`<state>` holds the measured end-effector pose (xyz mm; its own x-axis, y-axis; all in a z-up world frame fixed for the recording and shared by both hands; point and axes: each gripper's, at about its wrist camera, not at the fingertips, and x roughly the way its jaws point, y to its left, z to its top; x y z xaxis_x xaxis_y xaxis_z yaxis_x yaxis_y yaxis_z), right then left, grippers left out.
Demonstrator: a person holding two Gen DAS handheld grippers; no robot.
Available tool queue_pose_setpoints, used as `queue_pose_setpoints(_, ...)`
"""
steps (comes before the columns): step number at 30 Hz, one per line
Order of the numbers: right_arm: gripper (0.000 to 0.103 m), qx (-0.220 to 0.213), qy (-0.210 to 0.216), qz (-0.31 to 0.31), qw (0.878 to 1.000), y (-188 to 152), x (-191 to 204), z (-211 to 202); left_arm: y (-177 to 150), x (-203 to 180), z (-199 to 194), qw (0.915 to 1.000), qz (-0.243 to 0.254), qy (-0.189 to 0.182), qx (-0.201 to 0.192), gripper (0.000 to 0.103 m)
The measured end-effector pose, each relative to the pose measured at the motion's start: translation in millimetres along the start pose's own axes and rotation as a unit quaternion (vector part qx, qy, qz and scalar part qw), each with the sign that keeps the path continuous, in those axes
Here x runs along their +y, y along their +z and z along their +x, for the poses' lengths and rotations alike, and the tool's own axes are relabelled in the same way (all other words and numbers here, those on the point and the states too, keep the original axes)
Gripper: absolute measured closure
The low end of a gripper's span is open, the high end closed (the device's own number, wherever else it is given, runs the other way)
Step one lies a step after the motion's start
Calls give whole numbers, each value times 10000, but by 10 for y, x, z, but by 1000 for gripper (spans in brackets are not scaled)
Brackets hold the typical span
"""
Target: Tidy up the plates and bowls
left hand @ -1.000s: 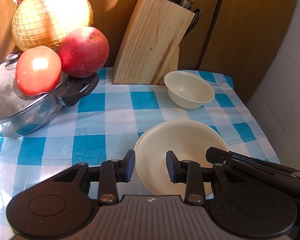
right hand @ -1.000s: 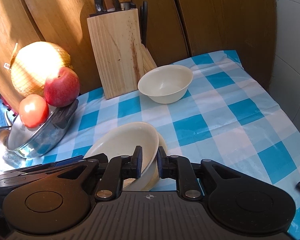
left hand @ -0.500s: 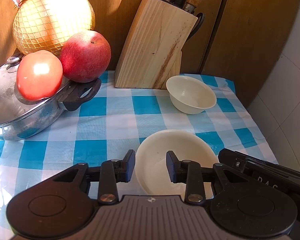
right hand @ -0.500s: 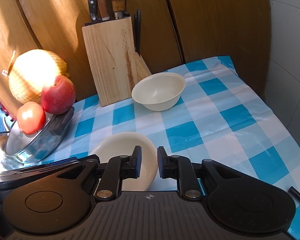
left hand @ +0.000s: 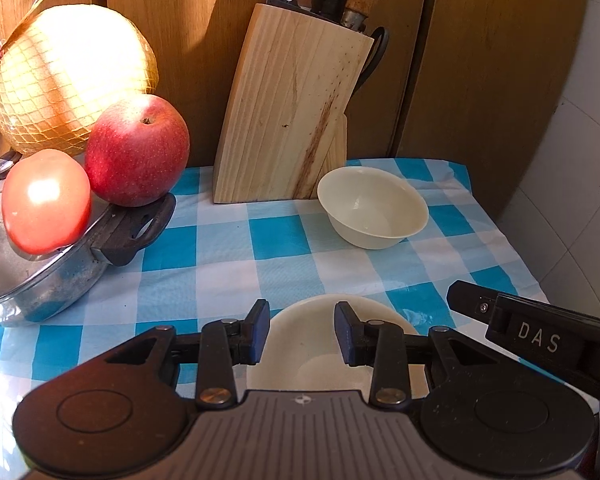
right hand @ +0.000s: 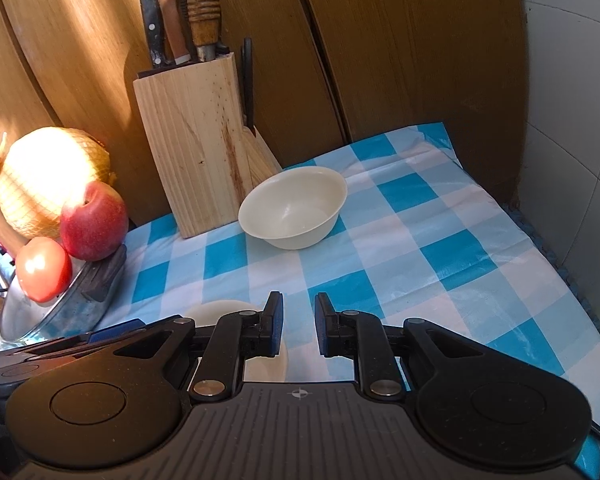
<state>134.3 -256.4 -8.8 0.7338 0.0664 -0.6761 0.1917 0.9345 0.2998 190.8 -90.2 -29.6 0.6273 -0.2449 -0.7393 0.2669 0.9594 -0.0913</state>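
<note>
Knife block (left hand: 288,112), apple (left hand: 137,150), tomato (left hand: 46,200), netted melon (left hand: 70,80), pot (left hand: 52,280).

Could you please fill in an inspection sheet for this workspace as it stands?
Surface: blue-and-white checked tablecloth, slightly wrinkled.
Job's things: cream bowl upright beside the knife block; cream plate nearest the cameras, below the left gripper.
Clutter: knife block; lidded steel pan with a tomato and an apple resting on it; netted yellow fruit behind.
Grippers: left gripper jaws opening, nothing gripped; right gripper fingers apart, empty.
Cables: nothing seen.
Surroundings: wooden panels behind, white tiles at the right.
</note>
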Motion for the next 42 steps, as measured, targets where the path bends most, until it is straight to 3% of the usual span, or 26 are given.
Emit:
queue_pose_setpoints(19,79,27,-293,225,9993,447,-298,552,531,-206,520,9999,54,74,104,73)
queue_pose_setpoints(30,76,165,-171,563,9981,653,-492,927,698,-211,996,9990,-237,93,371,73)
queue_pose_setpoints(35,75,197,-132,689,9973,697,-559,1091,751,-190,1132,9978,-431,-134,484,73)
queue_pose_setpoints(42,75,308,8,764,9966,685,-545,1289,757,-241,1286,9979,-323,-3,561,73)
